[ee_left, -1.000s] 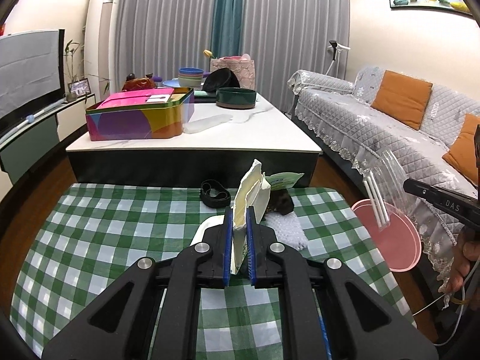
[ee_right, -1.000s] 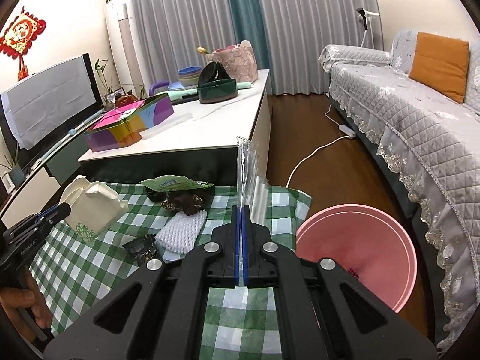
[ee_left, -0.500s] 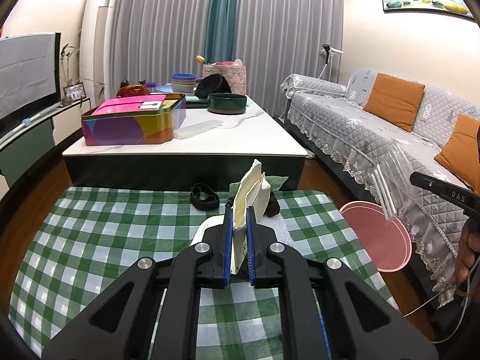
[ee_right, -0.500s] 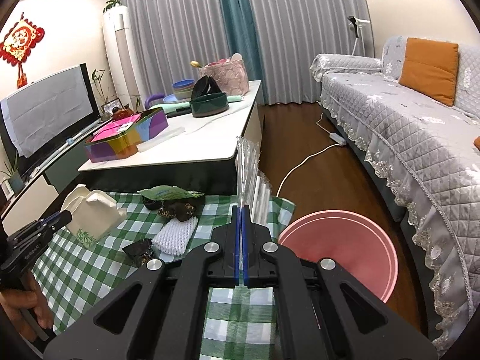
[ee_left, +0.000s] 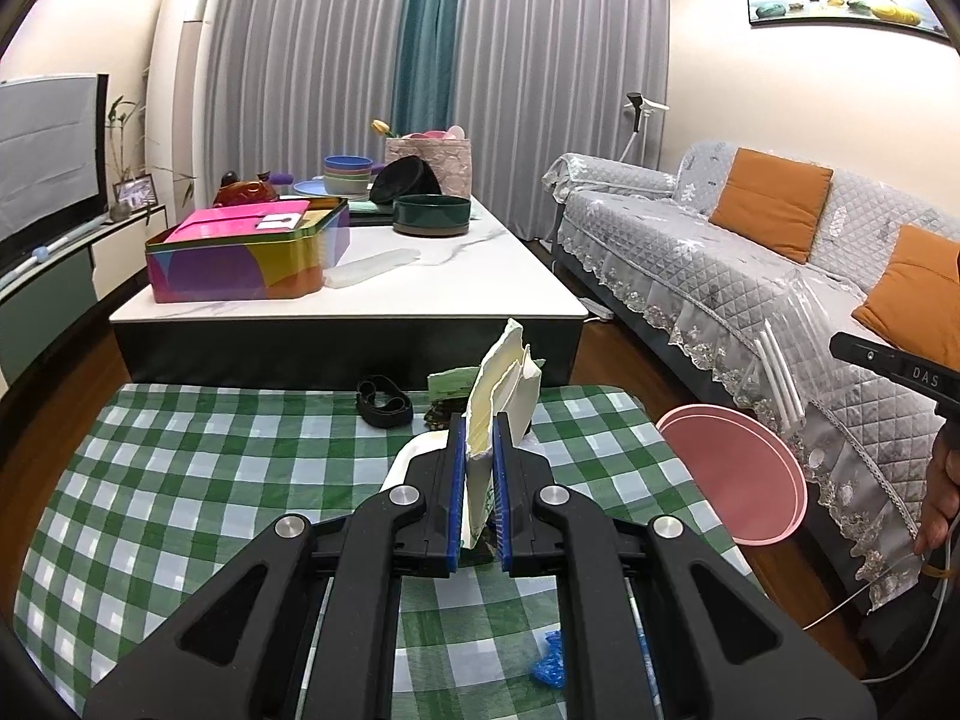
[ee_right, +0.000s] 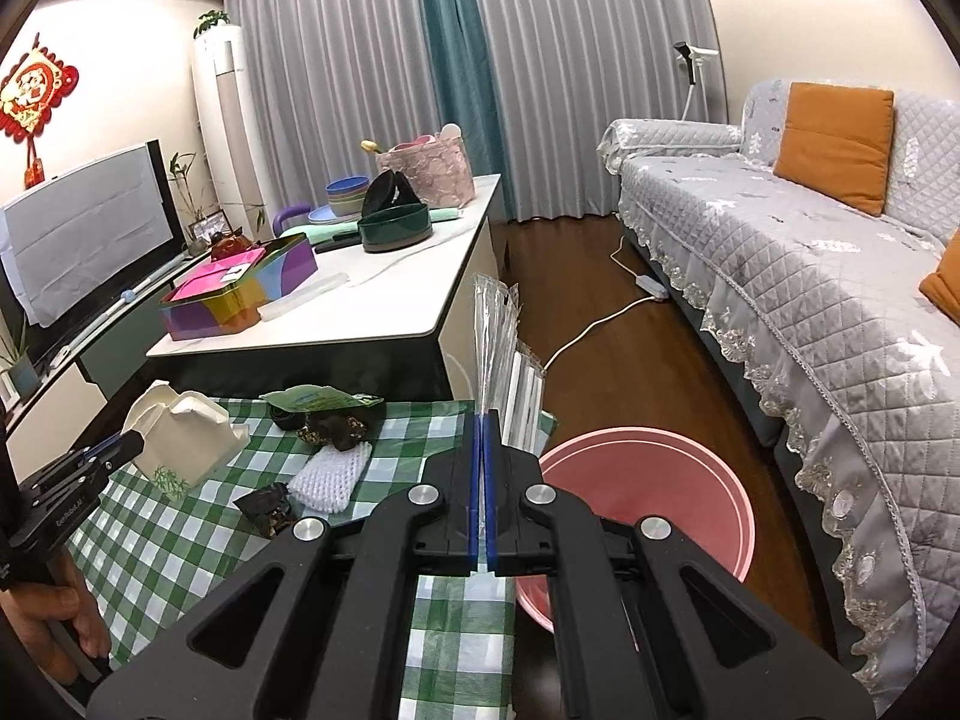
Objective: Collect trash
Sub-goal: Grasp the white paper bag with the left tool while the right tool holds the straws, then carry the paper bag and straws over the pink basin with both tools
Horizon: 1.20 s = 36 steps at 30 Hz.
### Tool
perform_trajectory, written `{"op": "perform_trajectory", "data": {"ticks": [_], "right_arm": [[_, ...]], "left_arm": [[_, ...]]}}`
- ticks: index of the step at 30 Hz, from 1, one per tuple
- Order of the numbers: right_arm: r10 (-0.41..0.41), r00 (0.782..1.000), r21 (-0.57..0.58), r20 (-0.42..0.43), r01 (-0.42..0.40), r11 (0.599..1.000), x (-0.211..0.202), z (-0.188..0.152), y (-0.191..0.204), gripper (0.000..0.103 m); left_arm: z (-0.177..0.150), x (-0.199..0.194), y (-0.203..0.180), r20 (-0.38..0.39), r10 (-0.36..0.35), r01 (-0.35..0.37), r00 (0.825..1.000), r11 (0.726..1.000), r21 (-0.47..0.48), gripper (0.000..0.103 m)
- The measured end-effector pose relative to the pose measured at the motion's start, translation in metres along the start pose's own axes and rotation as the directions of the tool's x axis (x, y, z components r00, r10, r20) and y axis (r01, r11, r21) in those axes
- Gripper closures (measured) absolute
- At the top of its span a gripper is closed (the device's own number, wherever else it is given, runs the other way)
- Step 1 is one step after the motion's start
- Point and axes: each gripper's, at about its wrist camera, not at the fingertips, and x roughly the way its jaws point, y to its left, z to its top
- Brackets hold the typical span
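The left claw [ee_left: 478, 483] is pinching a crumpled cream carton [ee_left: 503, 396] between its blue pads, its jaws parted only by the carton's thickness; the carton is standing upright out of the grip, its long axis running up and slightly away, torn top edge pointing toward the ceiling. In the right wrist view the same carton [ee_right: 180, 438] is hanging clear above the green checked cloth on the bench [ee_right: 174, 546], at the cloth's left side. The right claw [ee_right: 483, 492] is pressed nearly shut on a clear plastic sleeve of white straws [ee_right: 498, 354], which is rising straight up from the pads, long axis vertical. That claw is sitting over the bench's right edge, just beside the pink bin [ee_right: 654, 498], whose open mouth is lying low on the wood floor between bench and grey sofa [ee_right: 810, 300]. On the cloth near its far edge are lying a white foam net [ee_right: 330, 474], a dark wrapper [ee_right: 270, 507], a green packet [ee_right: 318, 401] on a dark crumpled lump, and a black band [ee_left: 384, 399]. A blue scrap [ee_left: 549, 660] is lying on the cloth near the left claw's body.
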Motion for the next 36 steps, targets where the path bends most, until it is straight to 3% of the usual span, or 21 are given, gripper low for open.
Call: {"op": "perform_trajectory", "data": {"ticks": [17,36], "right_arm": [[-0.051,0.999,0.052,-0.014,0.052,0.997,0.013,-0.002,-0.030,0.102],[-0.146,0.988,0.107,-0.053,0.151,0.983,0.027,-0.009,-0.077,0.102]], "left_arm": [[0.000,0.012,-0.030,-0.012,-0.055,0.056,0.998,0.997,0.045,0.095],[0.022,0.053,-0.102,-0.028,-0.229,0.231,0.973,0.969,0.087,0.095]]}}
